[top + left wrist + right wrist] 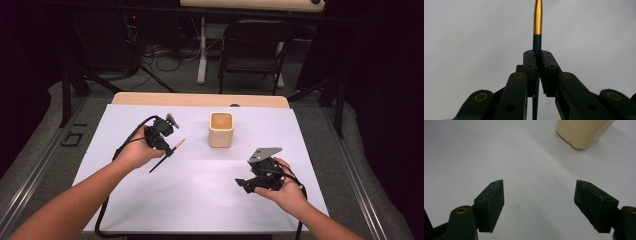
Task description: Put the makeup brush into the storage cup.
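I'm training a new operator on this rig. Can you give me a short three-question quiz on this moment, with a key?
1. True or false: the right gripper has its jaws shut on the pen.
2. What stands on the white sheet between the two hands?
A. a square beige cup
B. a glass bottle
C. a metal bowl
3. Fill in: the pen's gold end points ____ the left gripper, toward the cup.

Key
1. False: the left gripper is shut on the pen; the right gripper is open with nothing between its jaws.
2. A
3. away from
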Demonstrator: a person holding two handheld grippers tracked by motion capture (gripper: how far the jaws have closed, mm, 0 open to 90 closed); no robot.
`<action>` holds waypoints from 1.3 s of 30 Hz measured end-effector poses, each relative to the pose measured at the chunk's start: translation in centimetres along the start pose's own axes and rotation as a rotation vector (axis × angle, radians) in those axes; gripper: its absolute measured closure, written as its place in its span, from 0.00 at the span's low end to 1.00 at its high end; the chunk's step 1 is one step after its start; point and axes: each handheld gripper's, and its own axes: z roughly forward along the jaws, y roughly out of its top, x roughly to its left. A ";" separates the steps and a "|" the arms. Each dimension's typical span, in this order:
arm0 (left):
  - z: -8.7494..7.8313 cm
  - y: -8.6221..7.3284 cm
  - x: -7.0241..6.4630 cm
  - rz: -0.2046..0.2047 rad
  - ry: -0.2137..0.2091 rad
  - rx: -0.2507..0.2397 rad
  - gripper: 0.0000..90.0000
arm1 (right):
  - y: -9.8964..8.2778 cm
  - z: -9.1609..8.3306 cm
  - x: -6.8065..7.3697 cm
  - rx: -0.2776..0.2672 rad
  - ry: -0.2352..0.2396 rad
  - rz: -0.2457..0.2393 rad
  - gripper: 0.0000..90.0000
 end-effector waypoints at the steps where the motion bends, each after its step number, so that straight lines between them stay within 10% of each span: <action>1: 0.0 0.0 0.0 0.000 -0.002 -0.002 0.93 | 0.2 0.1 0.0 0.018 0.005 -0.004 0.27; 27: -0.5 -0.3 0.3 -0.033 -0.043 -0.063 0.93 | 7.5 3.1 -1.9 0.270 0.077 -0.076 0.27; 39: -0.6 -0.3 0.4 -0.074 -0.084 -0.112 0.93 | 9.7 3.9 -2.6 0.309 0.104 -0.027 0.26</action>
